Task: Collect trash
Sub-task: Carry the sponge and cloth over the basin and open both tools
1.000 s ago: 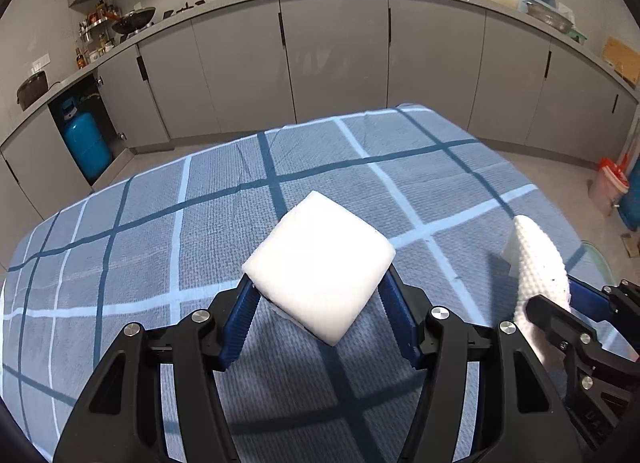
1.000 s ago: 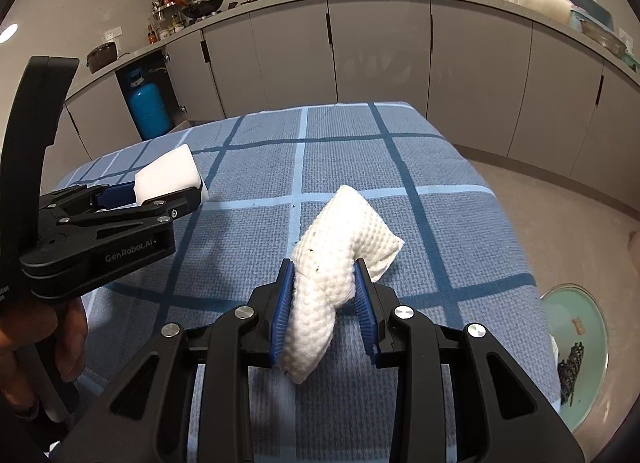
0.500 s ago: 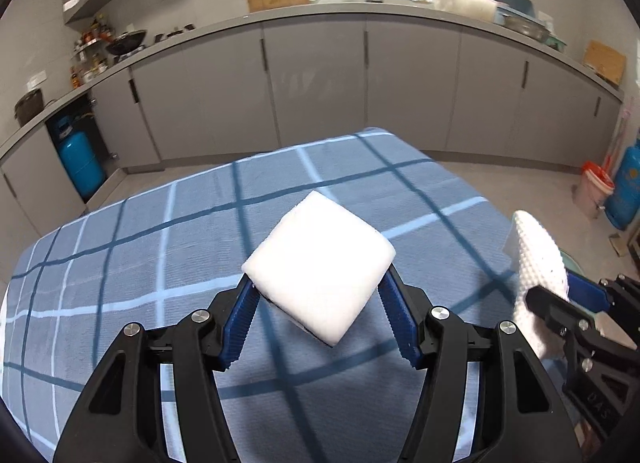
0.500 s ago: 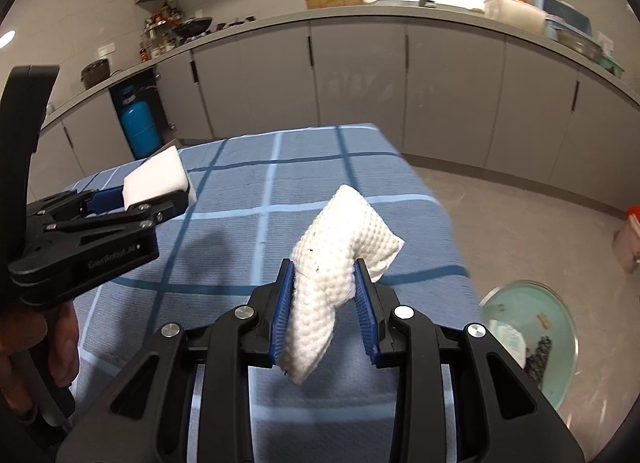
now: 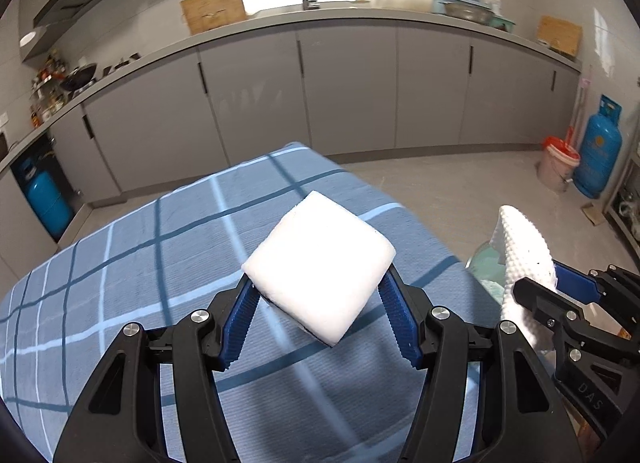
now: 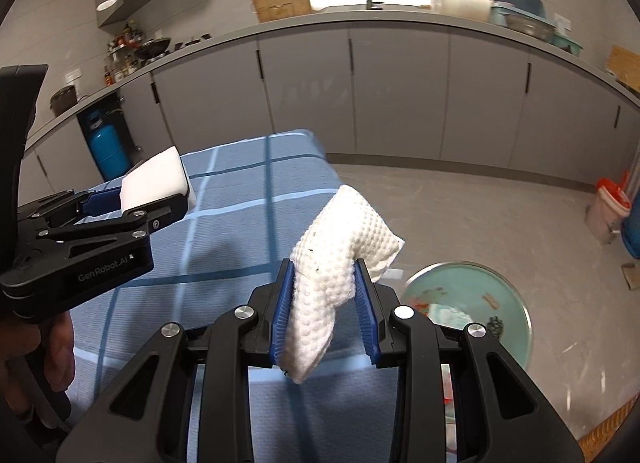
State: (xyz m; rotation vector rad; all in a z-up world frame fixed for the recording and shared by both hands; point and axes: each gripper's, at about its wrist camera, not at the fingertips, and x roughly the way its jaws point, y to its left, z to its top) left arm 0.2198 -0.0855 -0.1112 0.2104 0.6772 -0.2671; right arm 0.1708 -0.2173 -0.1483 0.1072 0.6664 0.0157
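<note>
White foam block (image 5: 320, 267), light and squashy, was clamped by its side edges in the left tool (image 5: 318, 317) above the checked counter (image 5: 120, 283). Crumpled paper towel (image 6: 340, 263), limp, was pinched mid-fold in the right tool (image 6: 325, 313), near the floor bin (image 6: 480, 291).

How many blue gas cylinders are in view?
2. One gas cylinder stands in the open cabinet bay under the counter at far left; the other gas cylinder is on the floor at far right, beside a white bucket. More may be hidden.

Smooth matt white foam block (image 5: 320, 277), dimpled paper towel (image 6: 340, 259), ribbed blue rubbery pads (image 6: 280, 313), woven checked tablecloth (image 5: 120, 283).
</note>
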